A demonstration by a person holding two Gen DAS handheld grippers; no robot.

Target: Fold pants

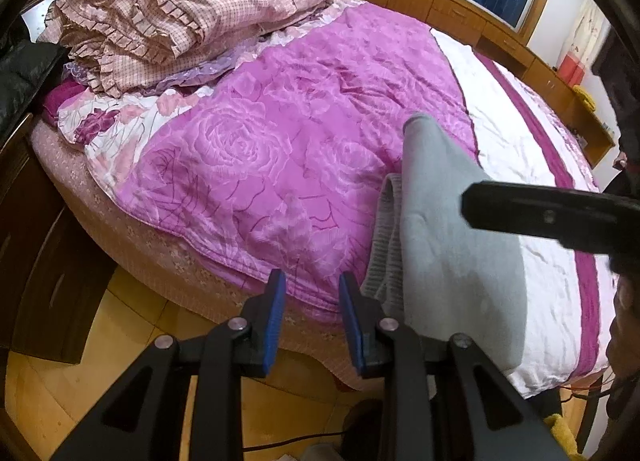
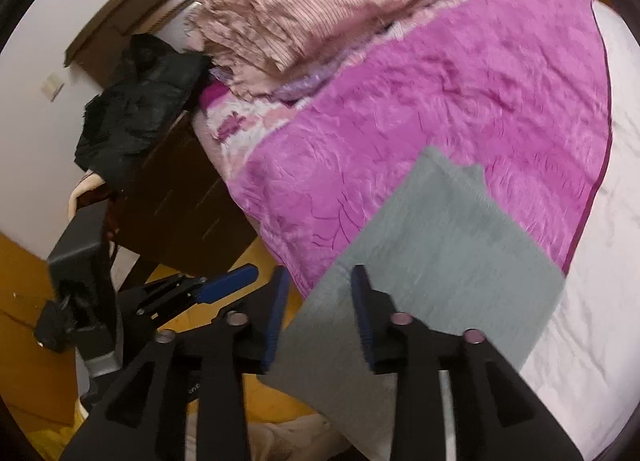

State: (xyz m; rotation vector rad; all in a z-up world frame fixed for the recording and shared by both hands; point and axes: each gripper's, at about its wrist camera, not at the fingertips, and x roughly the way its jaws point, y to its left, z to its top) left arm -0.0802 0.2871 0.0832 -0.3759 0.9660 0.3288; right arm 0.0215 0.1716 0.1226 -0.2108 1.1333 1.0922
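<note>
Folded grey pants (image 2: pixel 432 261) lie at the near edge of a bed (image 1: pixel 520 165), partly on its pink rose quilt (image 1: pixel 260 149). Left tongs (image 1: pixel 312 325) hover open just left of them, empty. Right tongs (image 2: pixel 320 321) stand parted above the pants, pads clear of the cloth.

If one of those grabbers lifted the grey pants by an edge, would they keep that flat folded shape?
Probably not. The grey pants look like soft knit and lie limp on the pink quilt, so they would likely droop and unfold. They seem light. The ribbed cuff may give some grip.
</note>
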